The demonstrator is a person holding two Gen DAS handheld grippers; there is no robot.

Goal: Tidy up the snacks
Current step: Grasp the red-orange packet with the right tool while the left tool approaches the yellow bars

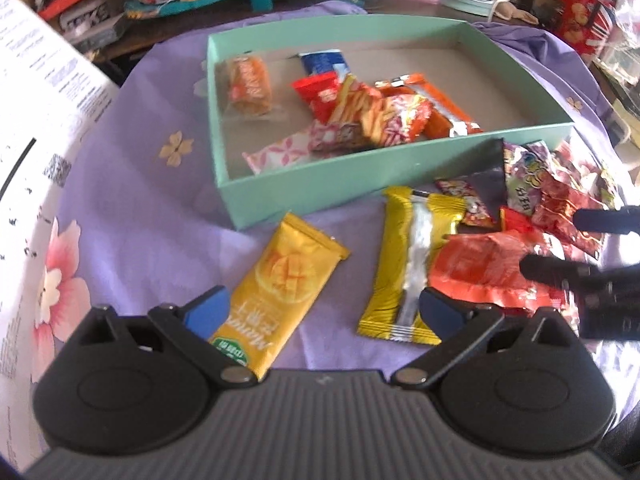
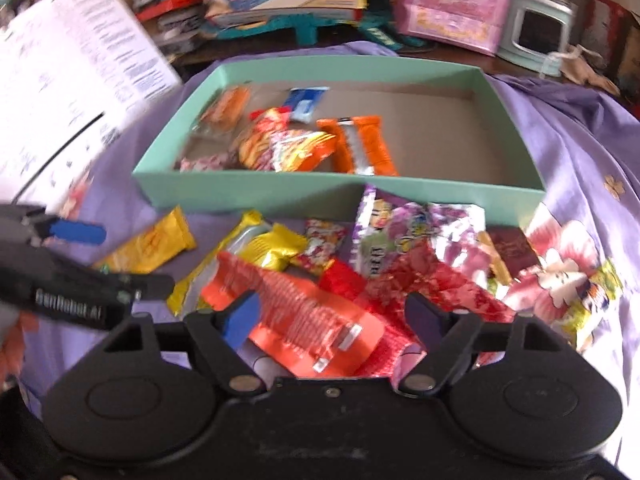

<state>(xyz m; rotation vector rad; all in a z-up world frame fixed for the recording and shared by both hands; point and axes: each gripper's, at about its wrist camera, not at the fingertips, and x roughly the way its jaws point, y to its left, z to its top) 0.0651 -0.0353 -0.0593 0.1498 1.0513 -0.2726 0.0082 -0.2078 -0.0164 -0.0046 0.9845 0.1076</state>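
Orange wrapper lies between the spread fingers of the right gripper, not pinched. Left gripper gapes too, a yellow mango bar by its left finger, bare purple cloth leftward. Loose snacks crowd against the near wall of the mint box, its right half free; clutter beyond blurs.

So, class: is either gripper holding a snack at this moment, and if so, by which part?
Neither. The left gripper and right gripper are both open, above the loose packets.
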